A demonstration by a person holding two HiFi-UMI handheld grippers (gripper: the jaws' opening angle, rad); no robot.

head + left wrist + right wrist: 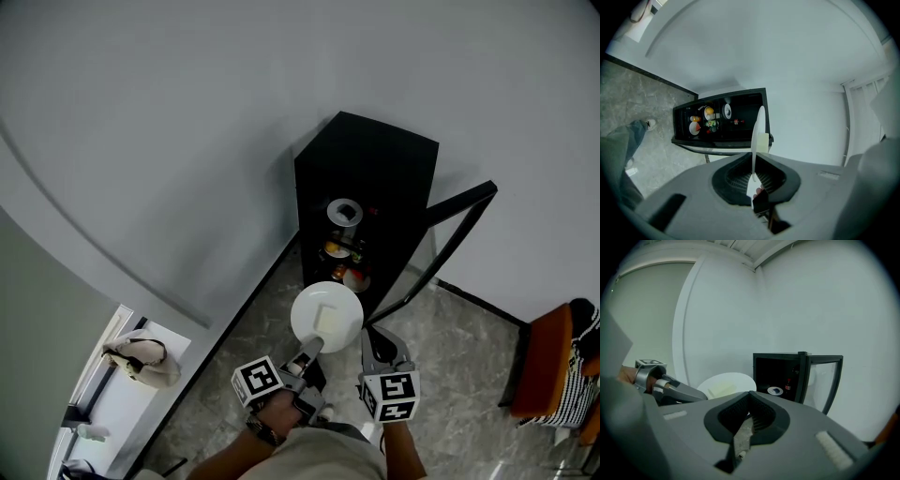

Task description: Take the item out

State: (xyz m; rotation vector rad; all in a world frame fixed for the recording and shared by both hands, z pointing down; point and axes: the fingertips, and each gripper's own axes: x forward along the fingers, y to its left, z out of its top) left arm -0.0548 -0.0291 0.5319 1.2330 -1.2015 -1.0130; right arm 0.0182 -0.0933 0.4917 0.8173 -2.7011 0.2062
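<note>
So the left gripper (314, 347) (753, 161) is clamped down on the rim of a white plate (305, 314) (758, 129), jaws nearly together with just the thin edge pinched between them. The plate sits out in the open air, just in front of the black mini fridge (375, 178) (754, 101) and fully clear of the shelves. There's a pale yellow block (330, 319) (762, 143) lying on it; can't really tell what it is. From the left gripper view the plate shows edge-on.

The right gripper (367, 334) (749, 394) hangs just beside the plate on its right, jaws closed together with nothing in them, not touching the plate.

The fridge's glass door (452, 234) (825, 380) is swung wide open to the right. Inside there's a small plate (345, 212) (775, 390) on an upper shelf and some orange and red stuff lower down, too small to name. Grey marble-looking floor (450, 356) underneath, and an orange chair (548, 361) off at the right edge.
</note>
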